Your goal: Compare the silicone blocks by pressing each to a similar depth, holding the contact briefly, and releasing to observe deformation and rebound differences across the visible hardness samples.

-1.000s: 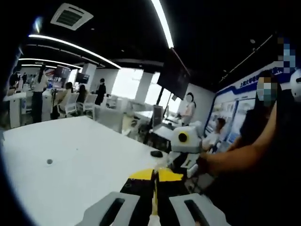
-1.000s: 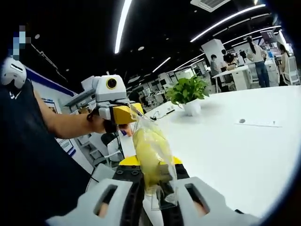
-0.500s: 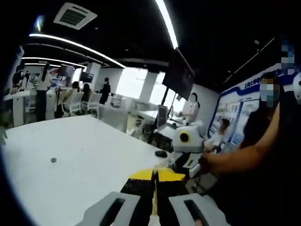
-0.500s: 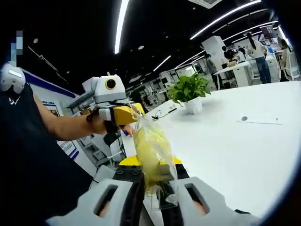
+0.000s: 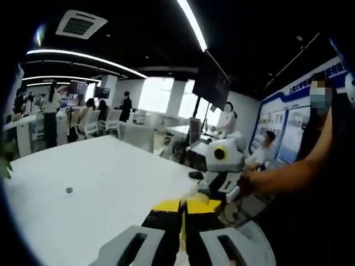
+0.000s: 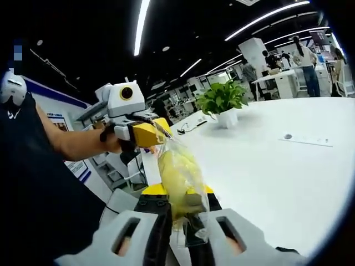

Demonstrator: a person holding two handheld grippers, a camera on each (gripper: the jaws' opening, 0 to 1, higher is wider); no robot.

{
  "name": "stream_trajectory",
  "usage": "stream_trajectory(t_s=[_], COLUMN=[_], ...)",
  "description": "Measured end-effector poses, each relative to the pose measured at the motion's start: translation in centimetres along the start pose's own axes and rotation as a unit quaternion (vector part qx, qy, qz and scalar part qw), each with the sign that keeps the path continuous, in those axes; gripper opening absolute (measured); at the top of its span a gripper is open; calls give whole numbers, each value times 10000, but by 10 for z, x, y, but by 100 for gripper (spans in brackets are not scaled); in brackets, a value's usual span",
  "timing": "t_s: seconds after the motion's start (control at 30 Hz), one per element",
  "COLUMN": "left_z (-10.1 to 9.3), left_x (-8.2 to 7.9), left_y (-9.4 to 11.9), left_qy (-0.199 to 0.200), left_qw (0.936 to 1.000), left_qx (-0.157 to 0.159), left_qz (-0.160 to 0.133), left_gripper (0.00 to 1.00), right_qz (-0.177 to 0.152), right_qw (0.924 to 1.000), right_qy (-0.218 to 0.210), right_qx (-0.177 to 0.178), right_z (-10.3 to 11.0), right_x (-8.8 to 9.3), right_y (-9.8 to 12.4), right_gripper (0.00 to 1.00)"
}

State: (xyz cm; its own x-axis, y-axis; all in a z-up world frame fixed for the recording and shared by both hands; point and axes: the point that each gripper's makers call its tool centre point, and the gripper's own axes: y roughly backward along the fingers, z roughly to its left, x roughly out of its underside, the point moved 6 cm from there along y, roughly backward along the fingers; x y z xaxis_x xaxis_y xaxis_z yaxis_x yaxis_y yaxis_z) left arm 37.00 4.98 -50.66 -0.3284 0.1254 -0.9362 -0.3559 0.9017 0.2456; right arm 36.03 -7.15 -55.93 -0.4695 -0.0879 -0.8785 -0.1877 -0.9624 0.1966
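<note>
You get your light from long ceiling strips [image 5: 191, 25] overhead and bright windows [image 5: 152, 97] far back, both blown out to white, while the ceiling itself stays nearly black. The white table [image 6: 277, 172] glares evenly with hardly any shadow. Both views look soft and slightly blurred, and the fisheye bends straight lines near the edges.
</note>
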Motion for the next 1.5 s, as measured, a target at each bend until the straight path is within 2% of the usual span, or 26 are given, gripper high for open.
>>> stream_trajectory(t_s=[0.07, 0.13, 0.33, 0.4, 0.57, 0.63, 0.7, 0.8, 0.83, 0.87, 1.13, 1.37, 1.5], left_z=[1, 1, 3, 4, 10, 12, 12, 12, 13, 13, 12, 16, 17], left_x=[0, 1, 1, 0, 3, 6, 8, 10, 10, 10, 10, 9, 12], left_y=[-1, -3, -5, -5, -4, -5, -6, -8, -9, -11, -11, -8, -9], left_qy=[95, 355, 241, 278, 396, 562, 560, 310, 103, 226, 124, 667, 676], left_qw=[10000, 9994, 9996, 9995, 9989, 9980, 9980, 9991, 9996, 9994, 9997, 9973, 9972], left_qx=[-2, -52, -128, -141, -207, -248, -249, -219, -207, -238, -203, -251, -287], left_qz=[-15, -17, -60, -60, -115, -142, -181, -187, -178, -141, -107, -175, -124], left_gripper=[0, 0, 0, 0, 0, 0, 0, 0, 0, 0, 0, 0, 0], right_qz=[28, 53, 46, -25, 36, 70, 80, 109, 112, 114, 125, 157, 272], right_qw=[10000, 10000, 9998, 9999, 9999, 9998, 9998, 9998, 9998, 9998, 9996, 9994, 9992], right_qy=[-7, -11, 145, 139, 75, 76, 59, 63, 62, 61, 183, 250, 207], right_qx=[4, 10, 103, 92, 132, 151, 166, 172, 177, 182, 190, 199, 204], right_z=[-1, -2, -8, -9, -10, -12, -13, -13, -13, -14, -17, -17, -16], right_x=[0, 0, -2, -1, -1, 0, 2, 3, 4, 4, 4, 2, 3], right_y=[1, 2, 1, 0, -4, -4, -4, -3, -3, -3, -1, -4, -6], right_gripper=[2, 2, 2, 2, 3, 3, 4, 4, 4, 4, 3, 2, 3])
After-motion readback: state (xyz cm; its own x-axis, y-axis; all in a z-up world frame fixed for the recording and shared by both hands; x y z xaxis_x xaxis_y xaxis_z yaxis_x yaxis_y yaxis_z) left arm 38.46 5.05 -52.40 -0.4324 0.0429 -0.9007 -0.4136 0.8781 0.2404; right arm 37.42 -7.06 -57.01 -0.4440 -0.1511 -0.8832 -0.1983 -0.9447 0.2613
